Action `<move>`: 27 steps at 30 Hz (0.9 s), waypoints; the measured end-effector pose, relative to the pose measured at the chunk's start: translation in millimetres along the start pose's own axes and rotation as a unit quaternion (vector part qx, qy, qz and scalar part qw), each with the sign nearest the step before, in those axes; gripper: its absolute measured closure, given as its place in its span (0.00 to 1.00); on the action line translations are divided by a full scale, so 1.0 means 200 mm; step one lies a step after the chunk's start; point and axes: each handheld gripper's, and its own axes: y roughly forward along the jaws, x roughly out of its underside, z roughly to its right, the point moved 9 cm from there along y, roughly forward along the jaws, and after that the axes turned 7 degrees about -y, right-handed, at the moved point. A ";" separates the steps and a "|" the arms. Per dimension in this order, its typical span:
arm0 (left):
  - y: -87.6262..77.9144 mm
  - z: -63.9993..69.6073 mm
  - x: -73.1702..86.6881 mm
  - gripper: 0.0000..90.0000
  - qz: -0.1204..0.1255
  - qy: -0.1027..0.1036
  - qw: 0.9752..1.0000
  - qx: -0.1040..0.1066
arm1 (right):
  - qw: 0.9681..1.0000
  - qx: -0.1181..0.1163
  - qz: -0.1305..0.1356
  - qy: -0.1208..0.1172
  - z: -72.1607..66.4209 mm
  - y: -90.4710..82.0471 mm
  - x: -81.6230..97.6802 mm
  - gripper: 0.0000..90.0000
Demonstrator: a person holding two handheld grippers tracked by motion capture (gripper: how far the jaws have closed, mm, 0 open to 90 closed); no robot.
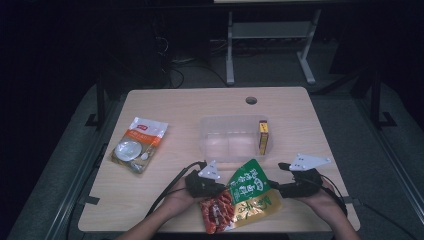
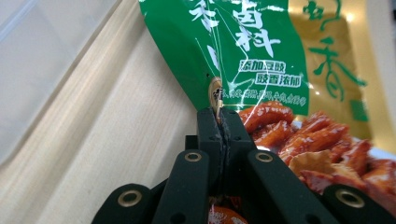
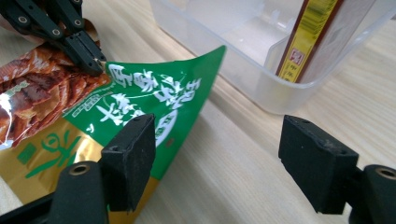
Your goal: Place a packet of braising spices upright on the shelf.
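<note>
The green and gold snack pouch (image 1: 243, 196) lies at the near edge of the bench (image 1: 175, 110), between the person's 2 hands, its long axis running from the near left up toward the far right, where its green top corner lifts off the wood and points at the clear plastic bin (image 1: 227, 136). The left gripper (image 2: 218, 122) has its jaws pressed tight together on the pouch's left edge, pinching the film just where the green band meets the printed picture of red food; in the right gripper view that same pinch shows at the upper left (image 3: 91, 63). The right gripper (image 3: 219, 154) stands open, empty, its 2 pads spread wide and level with the bench, one pad just in front of the pouch's right edge and the other out over bare wood. So the pouch lies to the left of the right gripper, near but not between its pads, and the bin sits just beyond it with a yellow and brown box (image 1: 263, 136) standing at its right end. The coming move probably turns on this: the left hand alone holds the pouch, and the bin lies straight beyond the raised corner. A white and orange packet (image 1: 138, 144) rests well apart on the left.
</note>
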 end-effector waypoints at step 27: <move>-0.44 -0.11 -0.09 1.00 0.127 -0.046 0.990 -0.040 | 0.999 -0.005 0.028 0.020 0.01 -0.04 -0.02 0.29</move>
